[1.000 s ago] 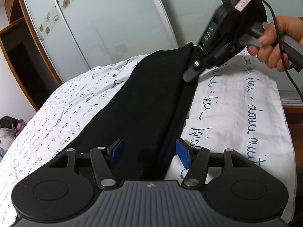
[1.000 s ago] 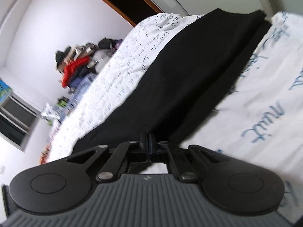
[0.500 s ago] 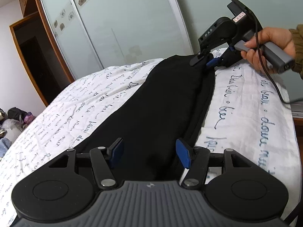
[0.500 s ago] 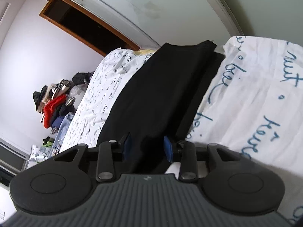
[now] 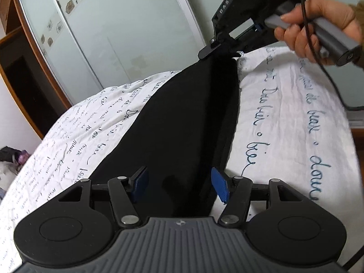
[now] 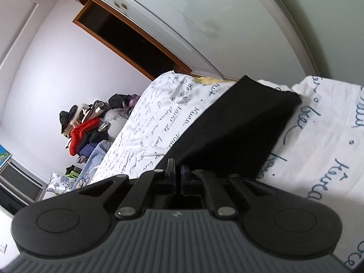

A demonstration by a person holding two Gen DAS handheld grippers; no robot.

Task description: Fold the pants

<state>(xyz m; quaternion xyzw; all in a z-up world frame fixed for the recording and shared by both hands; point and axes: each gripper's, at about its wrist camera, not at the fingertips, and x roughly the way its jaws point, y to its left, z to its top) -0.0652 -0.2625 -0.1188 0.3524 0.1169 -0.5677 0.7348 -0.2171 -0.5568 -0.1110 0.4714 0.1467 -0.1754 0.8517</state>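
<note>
- While the long black fabric pants (image 5: pixel 182 122) lie lengthwise on the white duvet with blue script lettering (image 5: pixel 295 136), the black right gripper (image 6: pixel 178 175) has just been closing, its jaws now pressed together on the pants' end, which looks lifted off the bed.
- Black left gripper (image 5: pixel 178 185) with blue pads: jaws spread, pants edge between them, pads not pressing the cloth.
- Step in hand, judged: carry the pinched end over to fold the pants in half.
- To do it well: keep the pinch firm, lift enough to clear the lower layer, move along the pants' length, keep both edges aligned.
- Left should clamp its end first so the cloth doesn't drag.
- Risk: only one layer caught; cannot tell.
</note>
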